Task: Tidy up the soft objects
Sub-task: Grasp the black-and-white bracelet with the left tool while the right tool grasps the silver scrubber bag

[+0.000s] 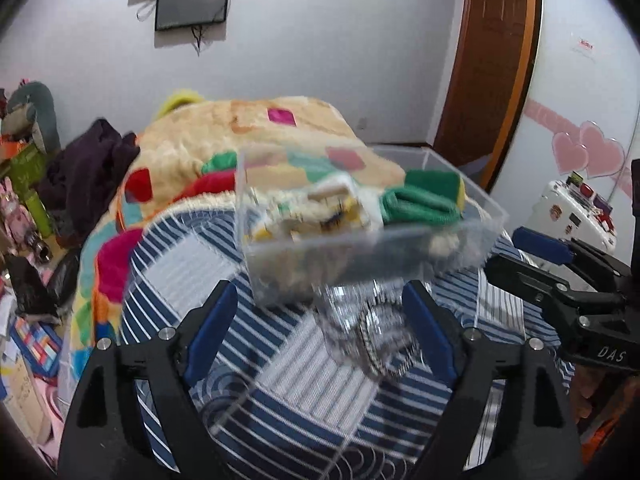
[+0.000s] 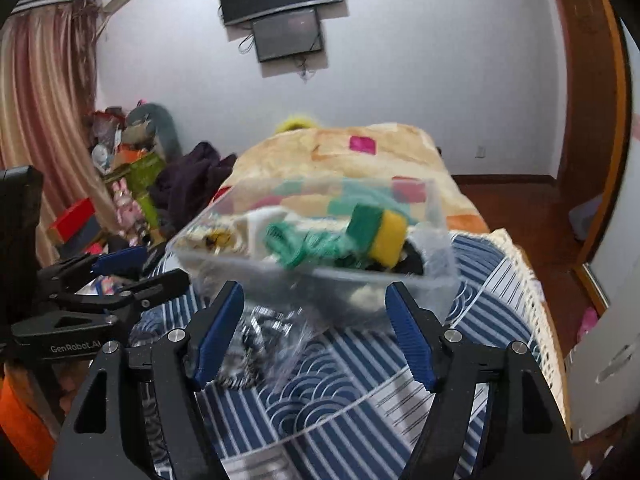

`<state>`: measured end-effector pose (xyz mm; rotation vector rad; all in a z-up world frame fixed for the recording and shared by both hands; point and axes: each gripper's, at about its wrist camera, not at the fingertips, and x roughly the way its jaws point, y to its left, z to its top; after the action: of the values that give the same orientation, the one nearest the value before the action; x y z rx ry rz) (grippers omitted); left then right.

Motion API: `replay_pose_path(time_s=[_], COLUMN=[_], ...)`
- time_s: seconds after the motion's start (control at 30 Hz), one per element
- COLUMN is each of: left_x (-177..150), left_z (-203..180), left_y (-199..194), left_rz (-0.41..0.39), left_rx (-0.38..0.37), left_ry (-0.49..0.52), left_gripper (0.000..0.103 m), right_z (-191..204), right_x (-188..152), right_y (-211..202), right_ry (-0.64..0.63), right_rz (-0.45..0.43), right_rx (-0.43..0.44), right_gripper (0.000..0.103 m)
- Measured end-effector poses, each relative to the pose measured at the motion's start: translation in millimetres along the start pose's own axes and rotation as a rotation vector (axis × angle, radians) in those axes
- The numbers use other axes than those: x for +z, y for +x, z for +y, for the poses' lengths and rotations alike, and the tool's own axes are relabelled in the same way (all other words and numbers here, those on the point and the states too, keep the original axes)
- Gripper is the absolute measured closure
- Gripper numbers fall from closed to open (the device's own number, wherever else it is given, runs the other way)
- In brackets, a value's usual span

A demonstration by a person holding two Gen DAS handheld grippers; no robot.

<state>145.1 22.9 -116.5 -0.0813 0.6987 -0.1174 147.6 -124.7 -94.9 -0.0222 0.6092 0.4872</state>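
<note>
A clear plastic box (image 1: 472,236) stands on the bed, seen also in the right wrist view (image 2: 432,216). It holds a green cloth (image 1: 424,200), a green-and-yellow sponge (image 2: 380,232) and pale soft items (image 1: 320,212). A clear bag with a dark patterned item (image 1: 380,332) lies on the striped blue-and-white cover (image 1: 280,360) in front of the box; it also shows in the right wrist view (image 2: 264,340). My left gripper (image 1: 320,320) is open, with the bag between its fingers. My right gripper (image 2: 314,328) is open just before the box.
A fleece blanket (image 1: 208,140) with coloured squares covers the far bed. A dark purple garment (image 1: 88,160) lies at its left. Clutter and boxes (image 1: 24,200) line the left floor. A wooden door (image 1: 492,60) stands at right, a wall screen (image 2: 288,36) behind.
</note>
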Motion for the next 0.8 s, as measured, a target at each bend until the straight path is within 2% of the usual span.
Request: replay_pose_path(time_s=[0.03, 0.17, 0.23, 0.33, 0.43, 0.53, 0.8], left_x=[-5.5, -19.9, -23.9, -27.7, -30.8, -32.4, -33.9], left_z=[-0.8, -6.7, -9.9, -14.3, -15.6, -12.8, 11.5], left_y=[2.7, 15.9, 23.4, 31.5, 34.6, 29.5, 7.1], left_rz=[0.016, 0.082, 0.109, 0.134, 0.133, 0.118, 0.06], left_rx=[-0.011, -0.054, -0.084, -0.108, -0.1, -0.107, -0.065], left_ry=[-0.004, -0.001, -0.005, -0.011, -0.014, -0.03, -0.062], left_gripper=[0.021, 0.05, 0.06, 0.075, 0.089, 0.096, 0.097], right_z=[2.0, 2.8, 1.5, 1.0, -0.2, 0.2, 6.1], right_x=[-2.0, -12.2, -17.7, -23.2, -25.4, -29.2, -31.3], right_y=[1.8, 10.3, 14.3, 17.3, 19.2, 18.6, 28.4], right_ry=[-0.007, -0.01, -0.004, 0.001, 0.014, 0.013, 0.016], right_rz=[0.007, 0.044, 0.063, 0.083, 0.094, 0.1, 0.14], right_rx=[-0.002, -0.004, -0.01, -0.016, -0.006, -0.006, 0.02], right_gripper=[0.032, 0.032, 0.032, 0.032, 0.032, 0.032, 0.032])
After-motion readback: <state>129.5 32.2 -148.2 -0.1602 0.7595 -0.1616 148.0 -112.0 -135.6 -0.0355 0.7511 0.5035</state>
